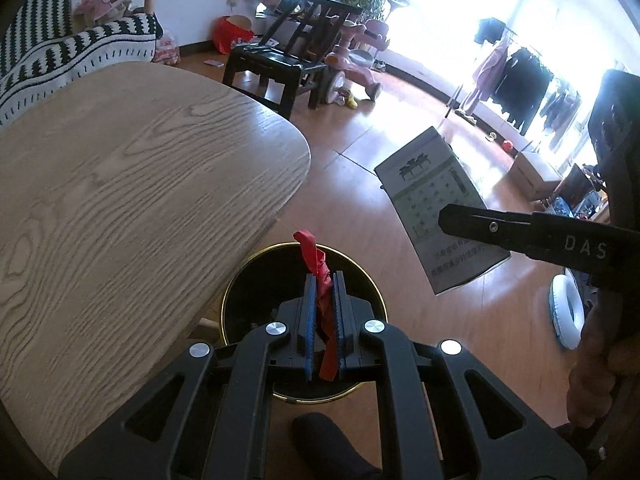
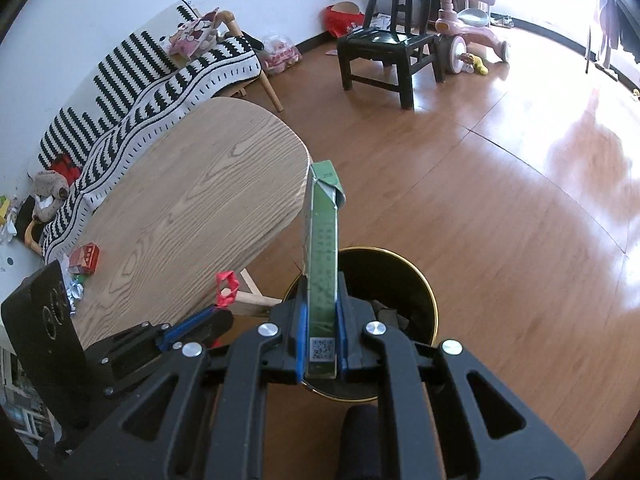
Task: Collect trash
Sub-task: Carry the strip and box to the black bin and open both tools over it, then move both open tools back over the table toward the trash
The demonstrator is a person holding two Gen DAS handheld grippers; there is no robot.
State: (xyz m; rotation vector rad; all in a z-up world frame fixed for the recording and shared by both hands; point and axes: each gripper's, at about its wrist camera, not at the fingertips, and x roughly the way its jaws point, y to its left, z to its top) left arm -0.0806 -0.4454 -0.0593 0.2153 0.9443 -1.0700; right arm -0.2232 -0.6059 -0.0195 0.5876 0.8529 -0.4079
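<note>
The red wrapper (image 1: pixel 320 280) is pinched between the blue pads (image 1: pixel 309 316) of my left gripper (image 1: pixel 323 280), its crumpled top sticking up past the fingertips and its tail hanging down between them, right above the mouth of the black bin (image 1: pixel 236 292) with the gold rim that stands on the floor beside the table. My right gripper (image 2: pixel 322 280) is clamped on a flat green carton (image 2: pixel 322 240), gripped by its narrow sides near the end with the square code, the folded top end standing well beyond the fingers; it too hangs over the bin's opening, where some dark scraps (image 2: pixel 390 312) lie inside. Seen from my left, the carton shows its broad pale face printed with small figures, to the right of the bin. The rounded wooden table (image 2: pixel 192 216) lies to the left of the bin, and at its far edge there is more litter: a small red box (image 2: pixel 85 258) and a bit of crumpled foil (image 2: pixel 75 292). Behind the table runs a sofa (image 2: pixel 132 92) under a black-and-white throw, and farther off on the wooden floor (image 2: pixel 500 220) stand a dark chair (image 2: pixel 384 44) and a pink tricycle (image 2: pixel 468 28).
</note>
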